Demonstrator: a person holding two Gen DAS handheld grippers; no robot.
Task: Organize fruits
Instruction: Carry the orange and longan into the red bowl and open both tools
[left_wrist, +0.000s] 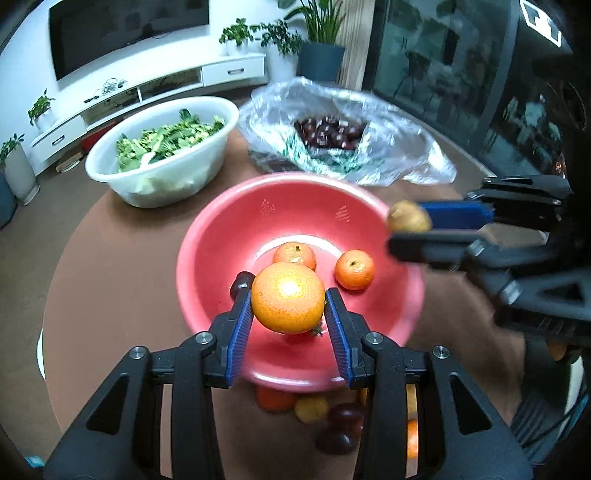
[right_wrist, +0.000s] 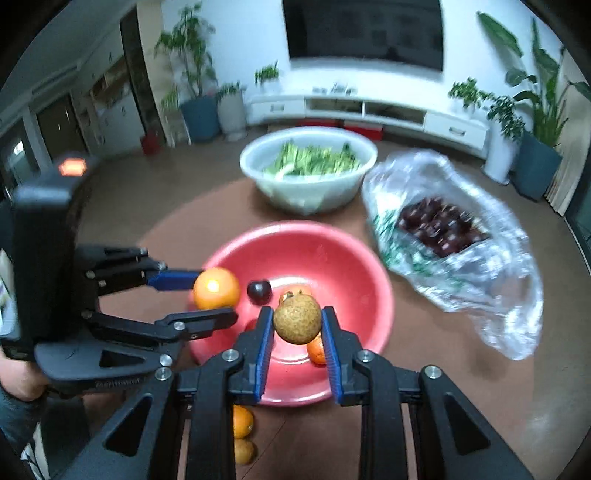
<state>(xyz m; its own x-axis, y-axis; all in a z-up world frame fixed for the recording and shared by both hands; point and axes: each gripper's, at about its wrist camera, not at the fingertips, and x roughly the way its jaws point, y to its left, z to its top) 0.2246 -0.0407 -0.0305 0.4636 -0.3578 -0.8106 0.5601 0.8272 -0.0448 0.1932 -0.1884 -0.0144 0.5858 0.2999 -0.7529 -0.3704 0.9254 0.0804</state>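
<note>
My left gripper (left_wrist: 288, 299) is shut on a large orange (left_wrist: 287, 297) and holds it above the near side of a red bowl (left_wrist: 221, 236). Two small oranges (left_wrist: 354, 269) and a dark plum (right_wrist: 259, 292) lie in the bowl. My right gripper (right_wrist: 297, 319) is shut on a brown round fruit (right_wrist: 297, 318) above the red bowl (right_wrist: 354, 258). In the left wrist view the right gripper (left_wrist: 410, 225) holds that fruit (left_wrist: 408, 218) over the bowl's right rim. In the right wrist view the left gripper (right_wrist: 216, 291) shows at left with the orange (right_wrist: 216, 288).
A white basin of green vegetables (left_wrist: 162, 144) stands behind the bowl. A clear plastic bag with dark fruit (left_wrist: 332, 133) lies at the back right. Loose oranges and dark plums (left_wrist: 340, 417) lie on the brown round table (left_wrist: 110, 295) in front of the bowl.
</note>
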